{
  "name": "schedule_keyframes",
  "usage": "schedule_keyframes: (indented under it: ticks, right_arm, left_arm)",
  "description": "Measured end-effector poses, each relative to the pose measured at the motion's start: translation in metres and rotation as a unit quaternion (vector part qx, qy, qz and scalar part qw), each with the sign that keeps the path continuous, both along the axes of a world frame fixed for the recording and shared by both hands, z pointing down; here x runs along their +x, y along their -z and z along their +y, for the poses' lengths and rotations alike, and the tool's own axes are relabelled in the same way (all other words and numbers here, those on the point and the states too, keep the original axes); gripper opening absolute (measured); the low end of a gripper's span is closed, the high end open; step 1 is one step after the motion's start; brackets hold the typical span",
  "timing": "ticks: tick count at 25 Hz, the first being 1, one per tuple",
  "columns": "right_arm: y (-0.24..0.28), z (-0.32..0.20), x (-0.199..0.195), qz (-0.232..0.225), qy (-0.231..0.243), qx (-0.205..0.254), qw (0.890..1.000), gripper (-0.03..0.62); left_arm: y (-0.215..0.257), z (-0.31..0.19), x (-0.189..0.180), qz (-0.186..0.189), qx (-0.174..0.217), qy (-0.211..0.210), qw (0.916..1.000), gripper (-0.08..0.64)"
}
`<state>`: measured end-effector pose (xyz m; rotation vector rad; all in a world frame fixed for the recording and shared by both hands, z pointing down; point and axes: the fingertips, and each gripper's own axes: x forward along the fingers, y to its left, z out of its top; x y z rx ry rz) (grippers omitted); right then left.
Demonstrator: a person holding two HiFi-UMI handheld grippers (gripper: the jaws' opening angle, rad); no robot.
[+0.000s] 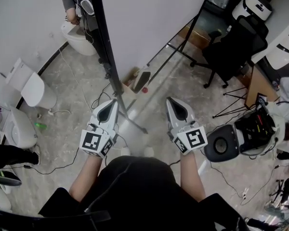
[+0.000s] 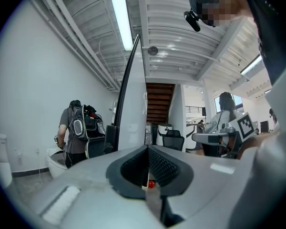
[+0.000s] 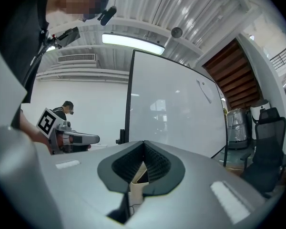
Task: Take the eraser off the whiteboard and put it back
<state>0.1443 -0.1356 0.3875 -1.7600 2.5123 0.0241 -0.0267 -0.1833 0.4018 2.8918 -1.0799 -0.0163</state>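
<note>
— Right claw (image 3: 144,147)?
— Shut tight, ribbed pads pressed together at the tips, gripping nothing. Pointing level at the whiteboard (image 3: 176,104).
— Anything through the gap under the pads?
— Only a beige cardboard box (image 3: 137,187) down on the floor (image 1: 72,129), well behind.
— Left claw (image 2: 147,149)?
— Likewise closed and empty. Aimed along the board's black edge rail (image 2: 127,94), seen nearly edge-on. Behind its pads, a small red ball (image 2: 151,184) low on the floor.
— And the eraser?
— Hard to pin down. Held by neither claw. Could be the dark block (image 2: 109,136) just beside the rail, or only a bracket; cannot tell which.
— Any writing?
— Black-and-white square codes on the marker cube (image 1: 191,139) behind each claw, patterns rather than letters. Dark label on the white unit (image 1: 254,5) in the far corner, too small to read.
— Farther out?
— Black office chair (image 1: 233,44) past the board's stand, a white toilet (image 1: 31,88) by the wall, loose cables (image 1: 62,168) across the floor. Beyond the rail, a person (image 2: 75,128) with a backpack standing at another white bowl (image 2: 57,162). Brown stairs (image 2: 159,101) farther back, and a ceiling strip light (image 2: 120,15) overhead.
</note>
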Motion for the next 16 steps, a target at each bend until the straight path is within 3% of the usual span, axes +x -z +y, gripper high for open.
schedule_keyframes:
  ticks: [16]
  right_arm:
    - [0.005, 0.0024, -0.0053, 0.002, 0.003, 0.004, 1.0, 0.009]
  left_arm:
    - [0.0073, -0.0021, -0.008, 0.004, 0.006, 0.013, 0.9999, 0.002]
